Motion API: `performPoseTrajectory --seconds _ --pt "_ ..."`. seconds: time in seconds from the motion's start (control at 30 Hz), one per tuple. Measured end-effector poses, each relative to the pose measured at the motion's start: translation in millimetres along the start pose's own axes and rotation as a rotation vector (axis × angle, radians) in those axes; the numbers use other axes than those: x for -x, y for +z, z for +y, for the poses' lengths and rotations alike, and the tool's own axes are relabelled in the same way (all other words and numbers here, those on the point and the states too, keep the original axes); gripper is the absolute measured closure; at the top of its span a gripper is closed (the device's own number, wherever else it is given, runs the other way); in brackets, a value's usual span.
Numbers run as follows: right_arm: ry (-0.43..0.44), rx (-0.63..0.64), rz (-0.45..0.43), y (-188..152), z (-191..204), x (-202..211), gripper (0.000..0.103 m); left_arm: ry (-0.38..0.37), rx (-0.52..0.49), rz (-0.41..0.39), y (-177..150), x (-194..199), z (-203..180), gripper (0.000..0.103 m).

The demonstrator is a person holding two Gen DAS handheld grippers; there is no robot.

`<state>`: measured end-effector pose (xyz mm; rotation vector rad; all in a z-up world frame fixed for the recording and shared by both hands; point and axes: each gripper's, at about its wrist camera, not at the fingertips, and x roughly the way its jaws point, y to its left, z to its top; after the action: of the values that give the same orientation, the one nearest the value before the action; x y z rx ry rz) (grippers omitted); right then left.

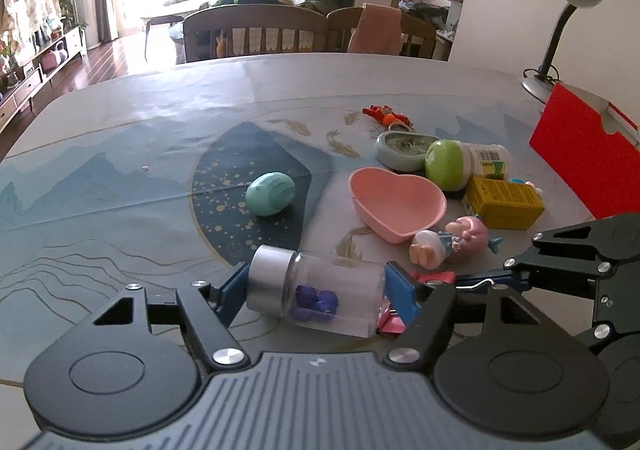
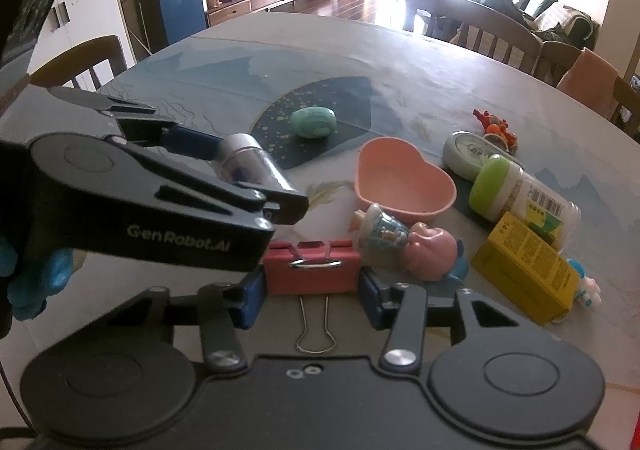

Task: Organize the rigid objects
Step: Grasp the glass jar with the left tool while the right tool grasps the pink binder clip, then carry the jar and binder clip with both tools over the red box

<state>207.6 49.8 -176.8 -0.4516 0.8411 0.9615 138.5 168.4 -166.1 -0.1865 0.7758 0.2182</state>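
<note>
My left gripper (image 1: 316, 286) is shut on a clear jar (image 1: 320, 292) with a silver cap and purple pieces inside, held sideways just above the table. It also shows in the right wrist view (image 2: 250, 163). My right gripper (image 2: 312, 290) has its blue pads on both ends of a red binder clip (image 2: 314, 268) lying on the table. Just beyond are a pink-haired doll (image 2: 404, 242), a pink heart bowl (image 2: 404, 181) and a teal egg (image 2: 314, 122).
To the right lie a yellow box (image 2: 524, 266), a green-capped bottle (image 2: 516, 189), a round tin (image 2: 468, 153), an orange toy (image 2: 496, 125) and a small blue-white figure (image 2: 584, 282). A red box (image 1: 580, 157) and a desk lamp (image 1: 560, 21) stand at the right edge. Chairs ring the table.
</note>
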Motion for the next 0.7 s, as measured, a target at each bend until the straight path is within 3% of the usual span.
performPoseTrajectory --seconds 0.3,0.7 --pt "0.028 -0.074 -0.001 -12.3 -7.3 19.9 0.055 0.015 0.043 0.016 -3.4 11.7 -4.2 0.031" --pt "0.016 -0.179 -0.064 -29.4 -33.4 93.8 0.055 -0.016 0.1 0.016 2.7 51.1 -27.4 0.031"
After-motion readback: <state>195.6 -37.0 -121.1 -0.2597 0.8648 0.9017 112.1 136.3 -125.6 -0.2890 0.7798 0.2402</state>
